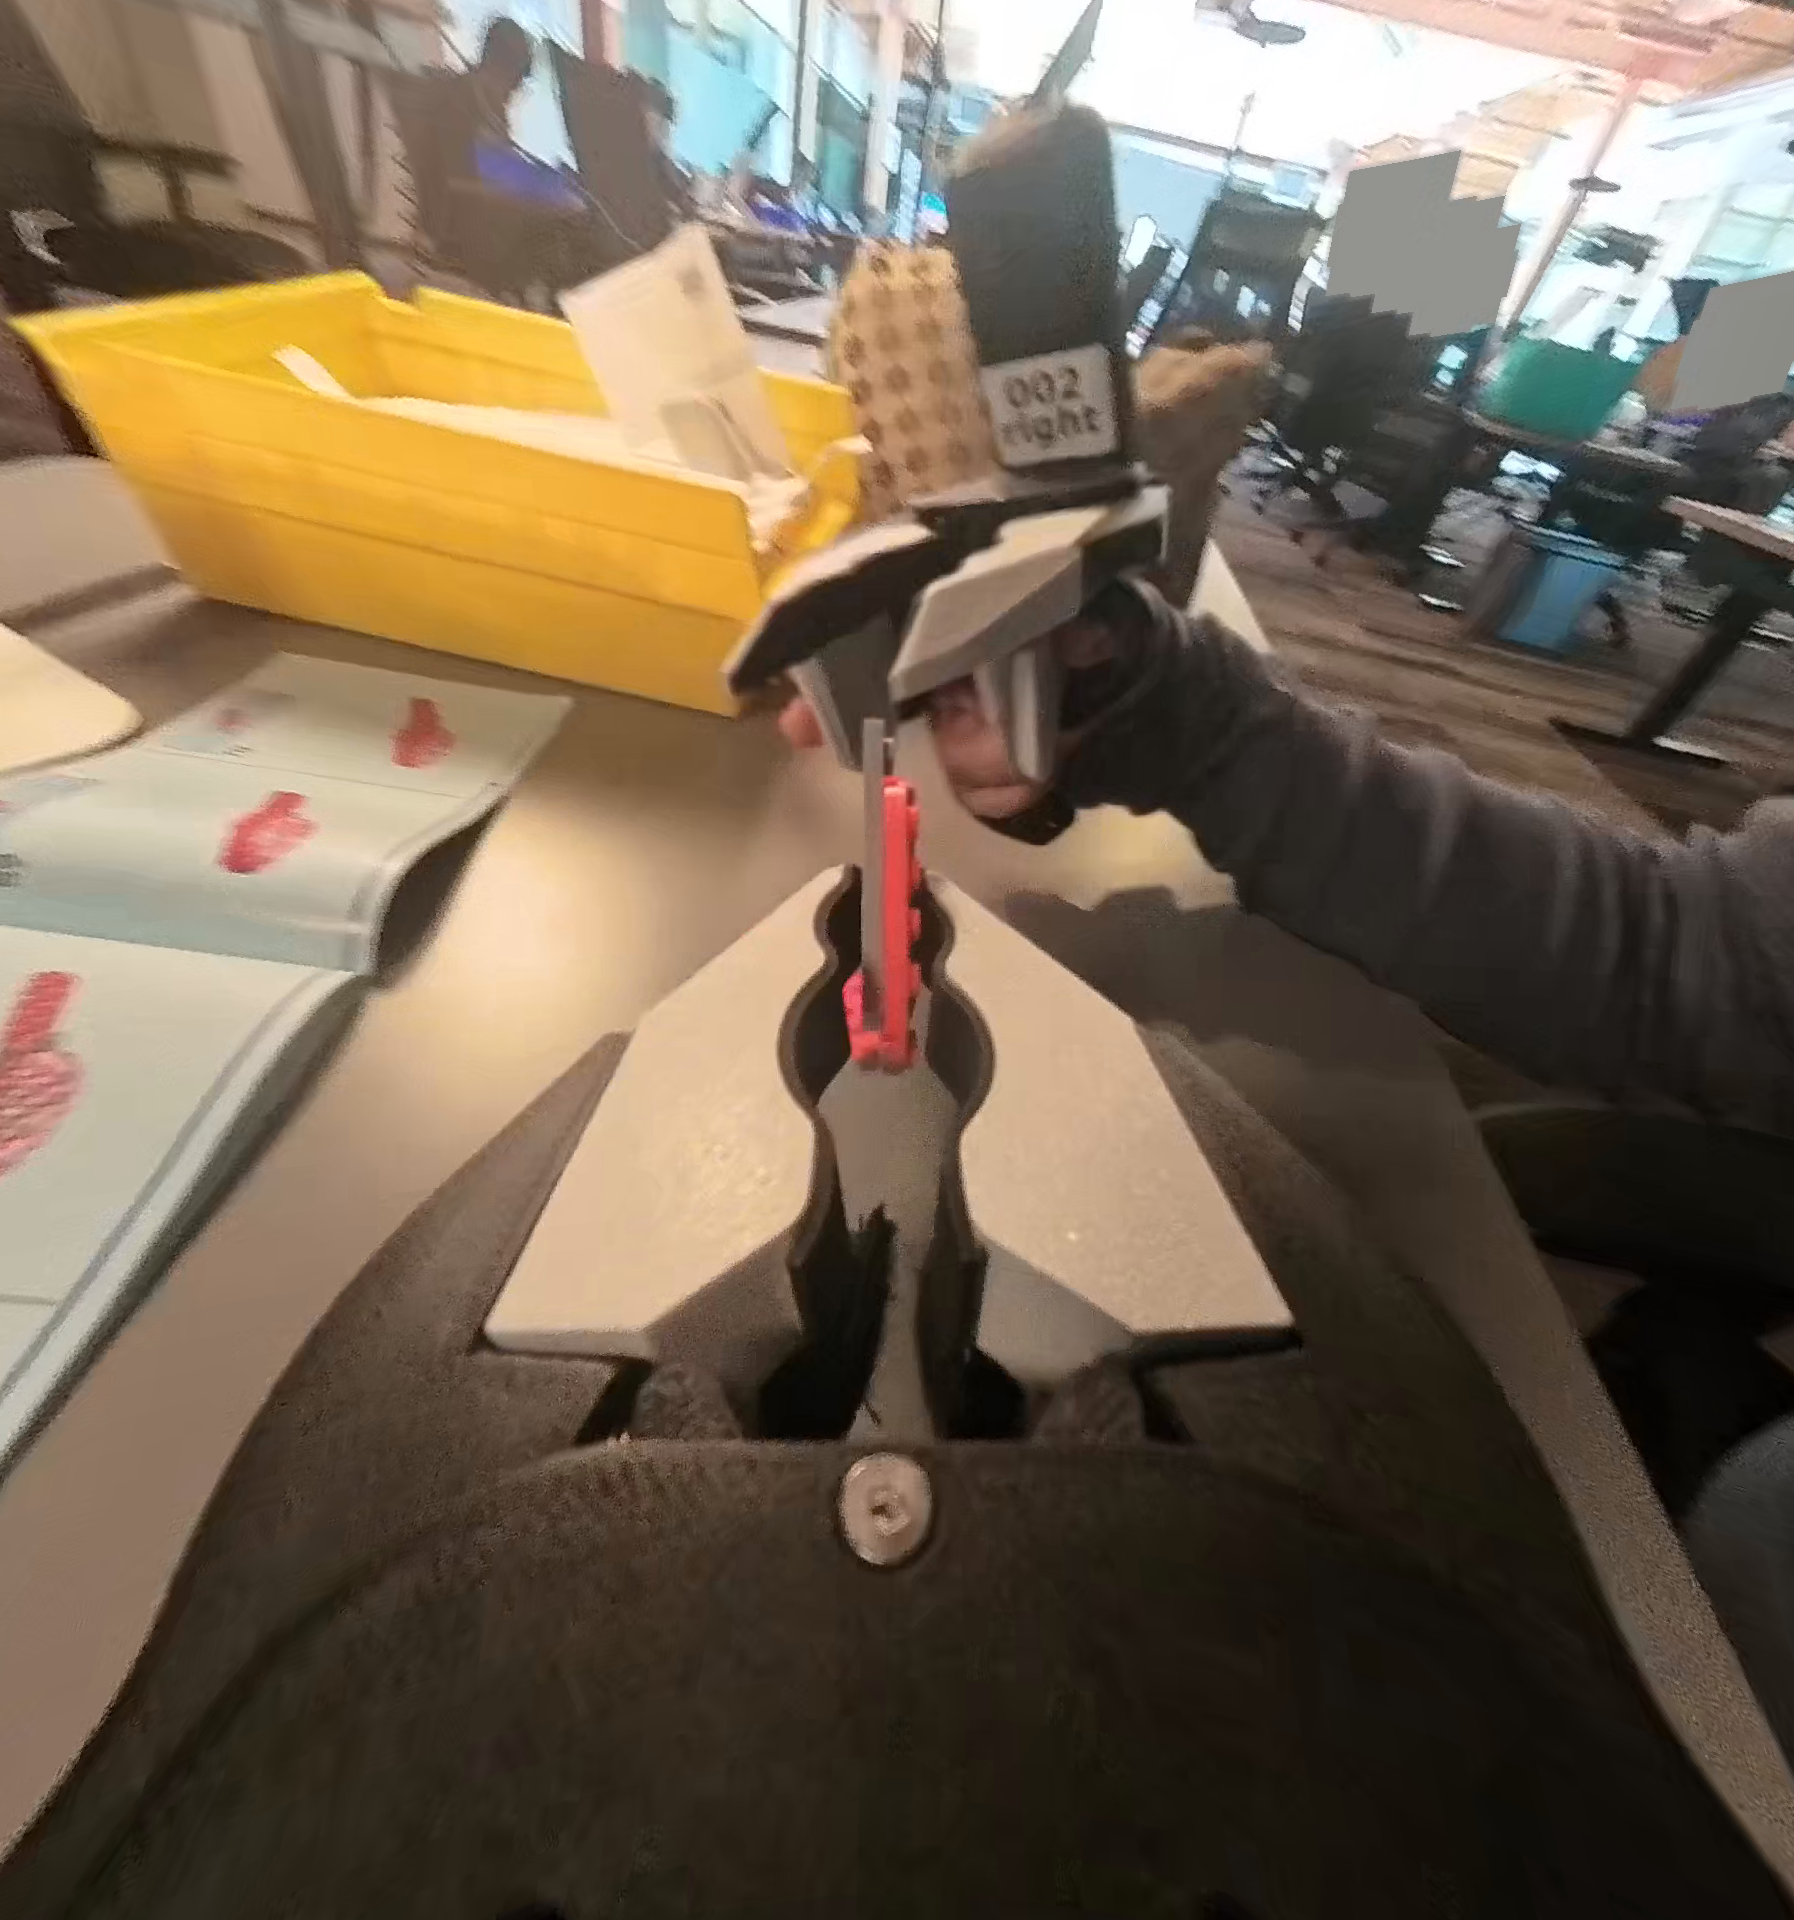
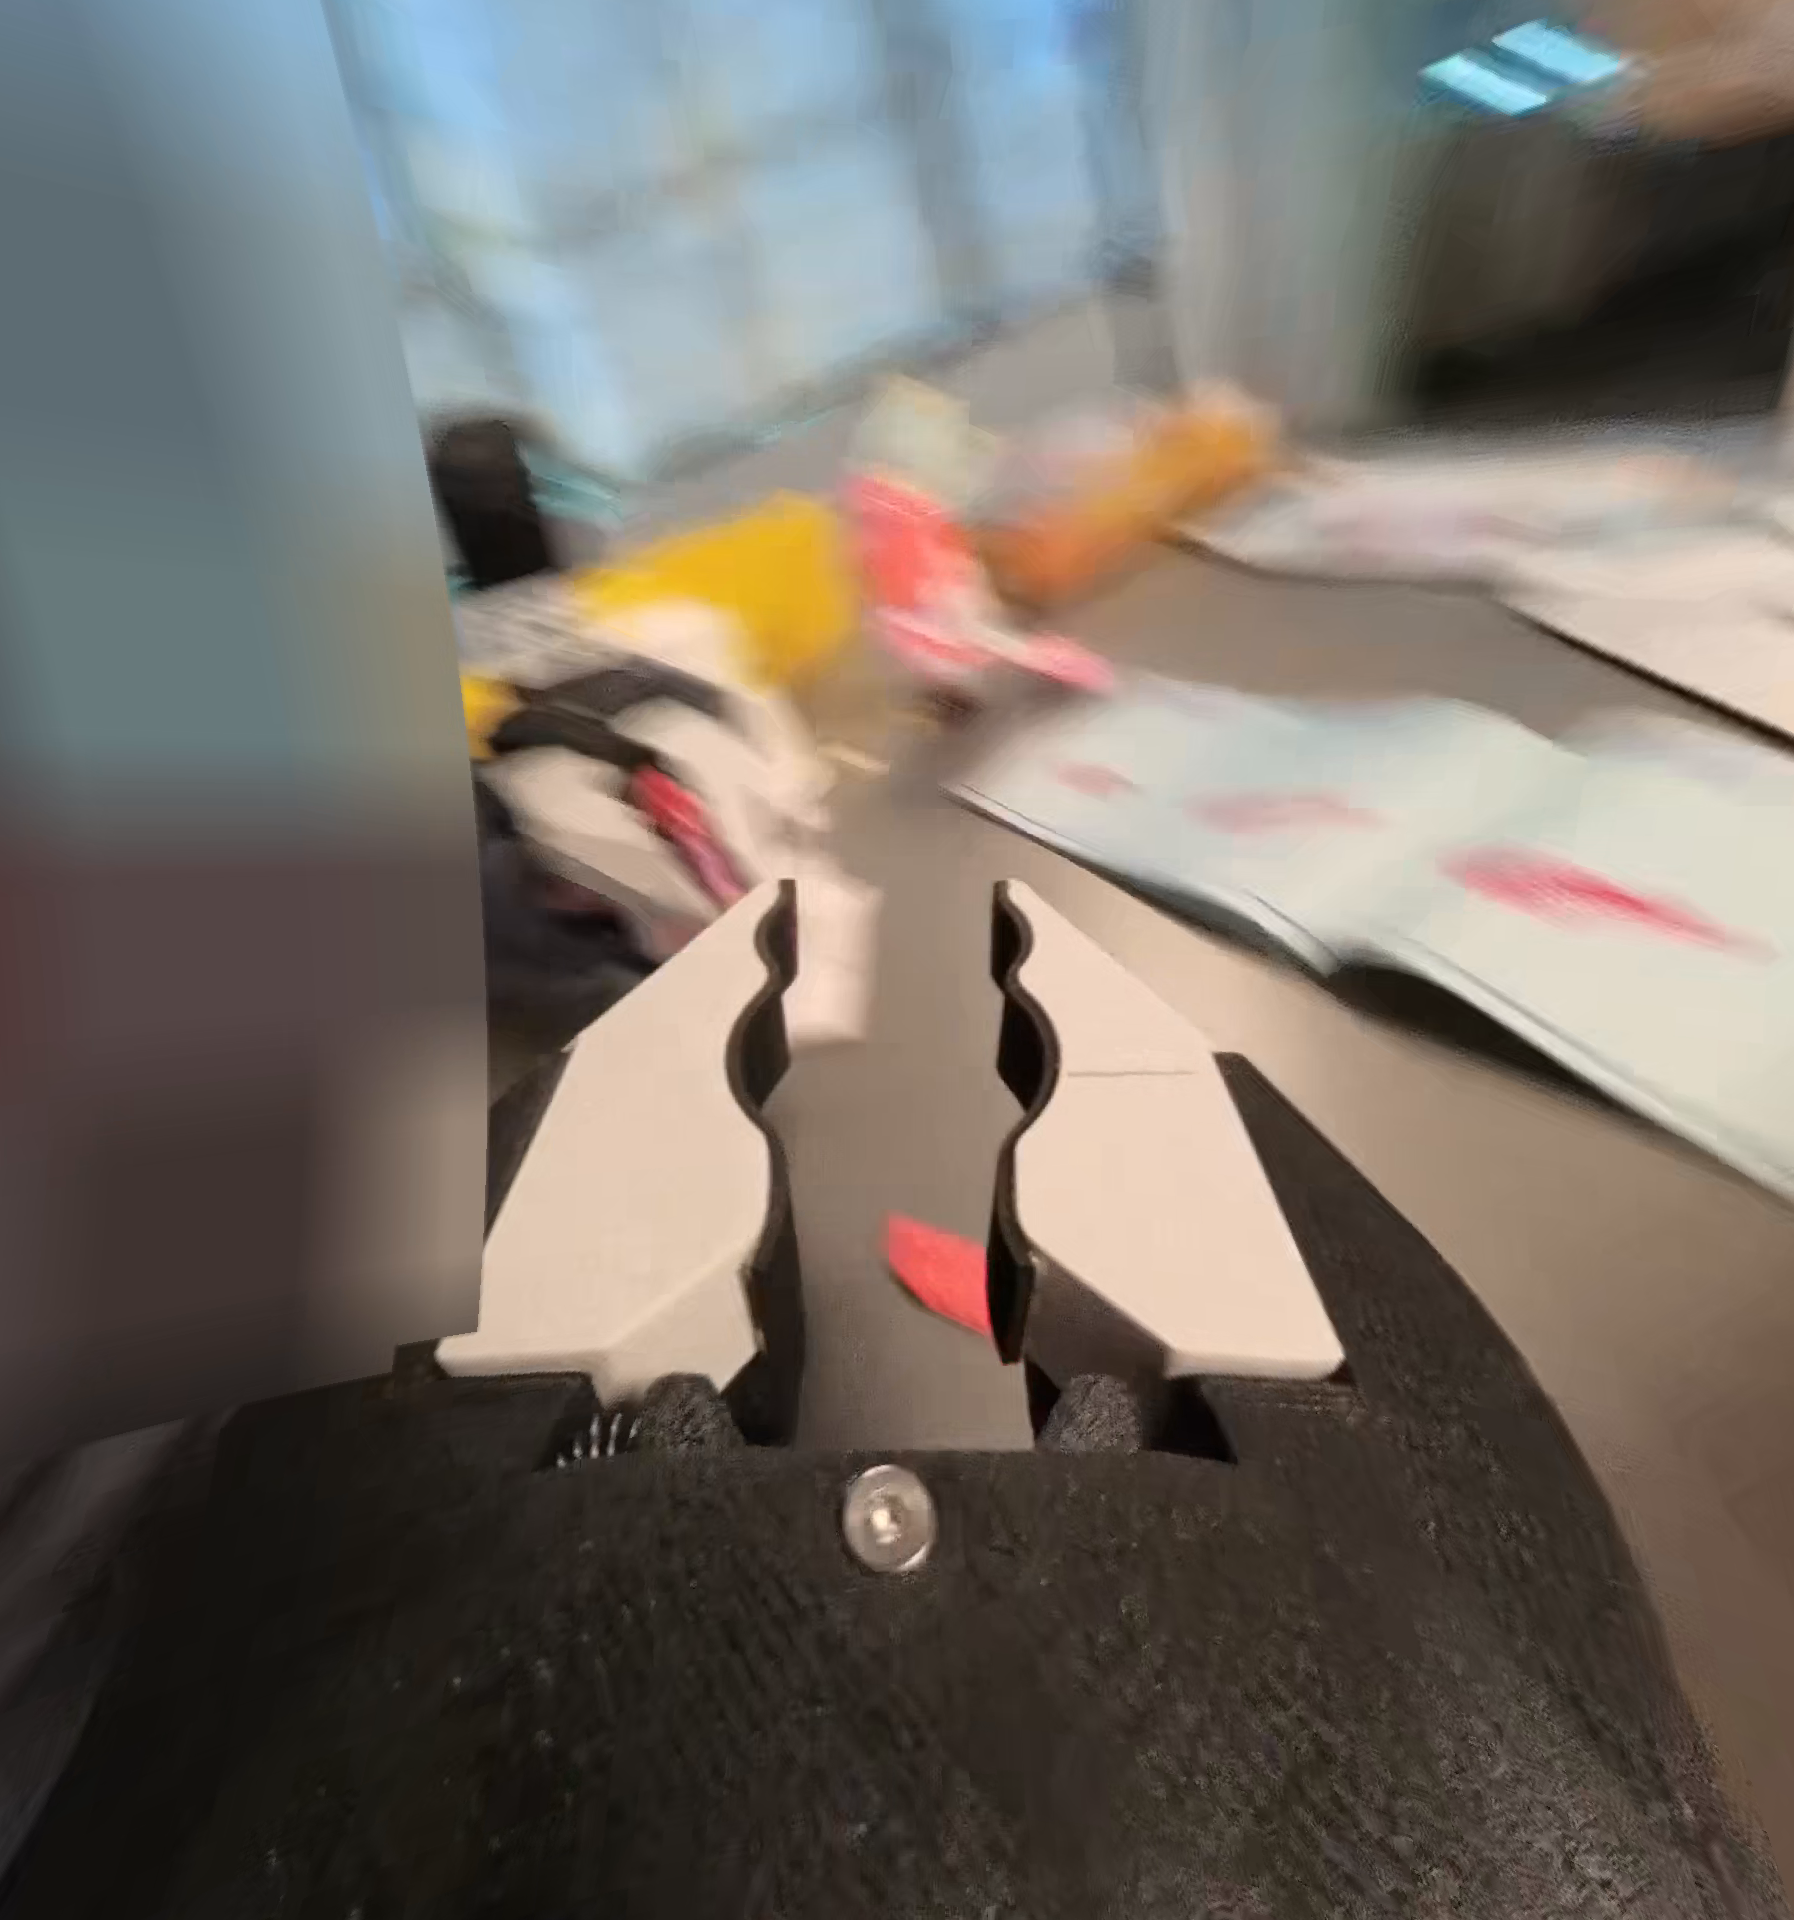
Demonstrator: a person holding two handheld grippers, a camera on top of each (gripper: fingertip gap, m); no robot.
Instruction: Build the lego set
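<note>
Left tongs [image 1: 890, 894] clamp red-grey piece [image 1: 895, 914]; right tongs [image 2: 893, 904] agape.

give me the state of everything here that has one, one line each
left tool: shut on a thin red and grey strip
red and grey strip: upright, sticking out past the tips towards the right tool
right tool: open, nothing between its fingers
yellow bin: open-topped, papers inside
booklet: lying open on the table, red marks on its pages
red scrap: lying flat on the table
</note>
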